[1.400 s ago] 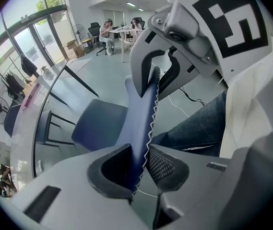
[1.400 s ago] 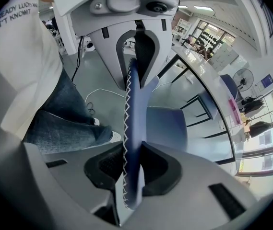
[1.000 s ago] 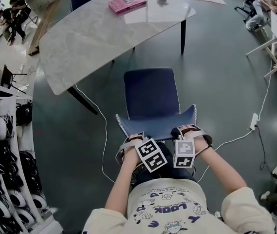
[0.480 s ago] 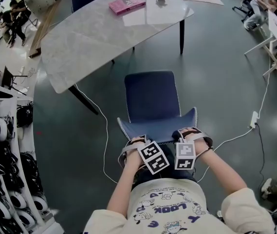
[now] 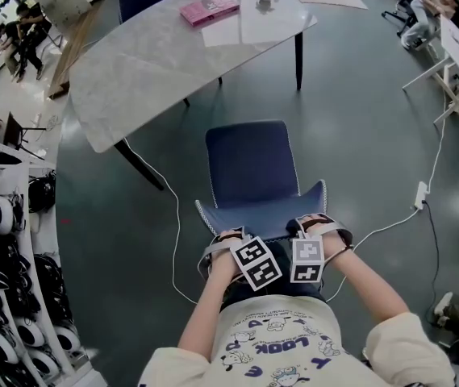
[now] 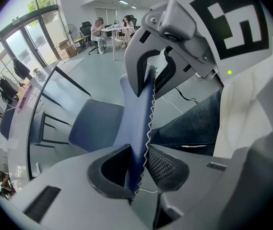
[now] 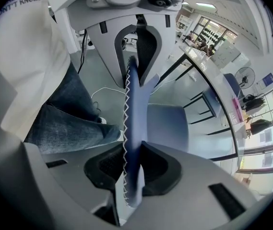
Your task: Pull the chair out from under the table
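The chair [image 5: 249, 164] stands on the floor just on the near side of the table [image 5: 173, 55]. Its seat shows fully clear of the tabletop's near edge, so it looks largely pulled out. Its backrest [image 5: 263, 210] is the nearest part to the person, and its top edge runs left to right. The left gripper [image 5: 223, 239] pinches that edge towards its left corner, and the right gripper [image 5: 316, 222] pinches it towards the right corner. Both point steeply down, with the padded jaws pressed narrow on the blue stitched panel from either face. Any further pull runs straight toward the person, across the backrest's long axis, with both hands equally placed.
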A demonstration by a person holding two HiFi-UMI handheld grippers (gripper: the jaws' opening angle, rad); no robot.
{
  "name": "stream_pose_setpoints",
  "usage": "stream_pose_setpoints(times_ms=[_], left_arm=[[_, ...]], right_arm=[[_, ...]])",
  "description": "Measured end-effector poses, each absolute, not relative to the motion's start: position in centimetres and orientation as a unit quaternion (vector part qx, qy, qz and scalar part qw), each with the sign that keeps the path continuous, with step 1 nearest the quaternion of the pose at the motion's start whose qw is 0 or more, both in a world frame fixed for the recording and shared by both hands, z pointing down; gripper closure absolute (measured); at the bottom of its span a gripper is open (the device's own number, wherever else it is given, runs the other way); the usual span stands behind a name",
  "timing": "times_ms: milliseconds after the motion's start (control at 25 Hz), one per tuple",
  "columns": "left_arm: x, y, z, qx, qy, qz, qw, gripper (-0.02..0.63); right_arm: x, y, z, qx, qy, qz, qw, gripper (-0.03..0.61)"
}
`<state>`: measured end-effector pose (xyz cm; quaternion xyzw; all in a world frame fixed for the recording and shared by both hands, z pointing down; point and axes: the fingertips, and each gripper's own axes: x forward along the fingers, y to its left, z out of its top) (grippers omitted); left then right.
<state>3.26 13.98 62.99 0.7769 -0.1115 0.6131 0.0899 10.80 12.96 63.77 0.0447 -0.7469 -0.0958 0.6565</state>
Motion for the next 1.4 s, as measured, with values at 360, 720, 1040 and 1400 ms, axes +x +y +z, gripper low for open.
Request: stream_pose_setpoints(times_ms=[360,720,1040,1400], left_arm=[[3.4,15.5,62.9,0.777,-0.101,0.615,0.089,0.506],[2.9,17.7,63.0,0.776,-0.087,0.619,0.085,0.506],[3.0,19.5,62.9,0.779,-0.081,0.615,0.087,0.505],[2.5,21.1,63.0,0.785,-0.076,0.608,0.097,0.503]], right_arm=[[10.9,14.5,63.8,0.042,-0.746,-0.094,0.658,0.497],[10.4,16.8,64.0,0.039,-0.743,-0.086,0.663,0.495],[10.5,18.6,64.1,0.041,-0.742,-0.083,0.664,0.495],[10.0,20.1,64.3,0.045,-0.738,-0.074,0.669,0.494]])
